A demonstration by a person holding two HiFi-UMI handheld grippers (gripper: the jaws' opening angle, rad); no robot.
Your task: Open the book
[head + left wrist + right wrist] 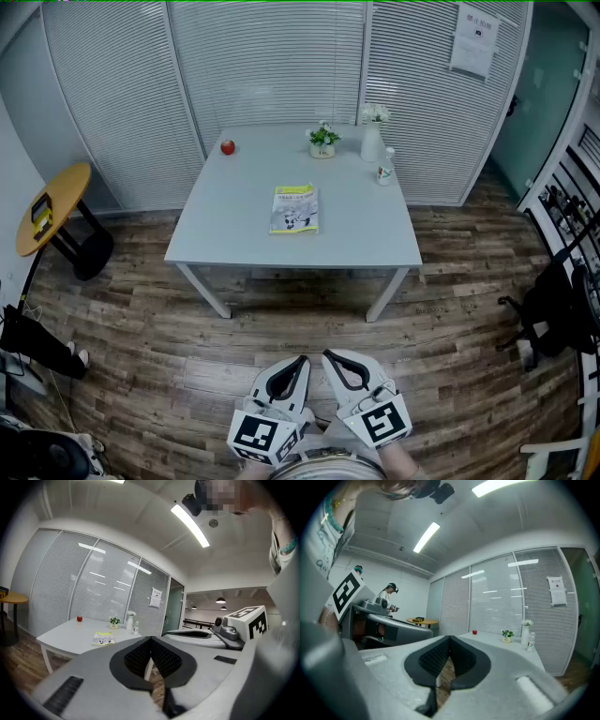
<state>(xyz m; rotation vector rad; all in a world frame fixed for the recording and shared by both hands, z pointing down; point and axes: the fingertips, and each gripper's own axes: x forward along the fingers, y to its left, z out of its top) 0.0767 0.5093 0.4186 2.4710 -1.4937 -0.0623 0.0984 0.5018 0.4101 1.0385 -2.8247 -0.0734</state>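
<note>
You stand back from a pale grey counter that fills the middle of the head view, with wood floor between you and it. The book, yellow-green cover up and closed, lies flat near the counter's centre. Along the far edge sit a red apple, a small potted plant, a white vase and a bottle, all well apart from the book.

At the bottom centre you hold the left gripper and right gripper side by side, close to your body. Both sets of jaws are clenched with nothing between them. This reads as a resting pose: the book is untouched and out of reach, so opening it has not begun.

The head view gives the layout from above, plus a round yellow side table at the left edge. The left gripper view looks level across the room and shows the book low on the counter, left of the closed jaw tips. The right gripper view shows the apple, but I cannot make out the book there. Only this view shows a second person standing at far left.
</note>
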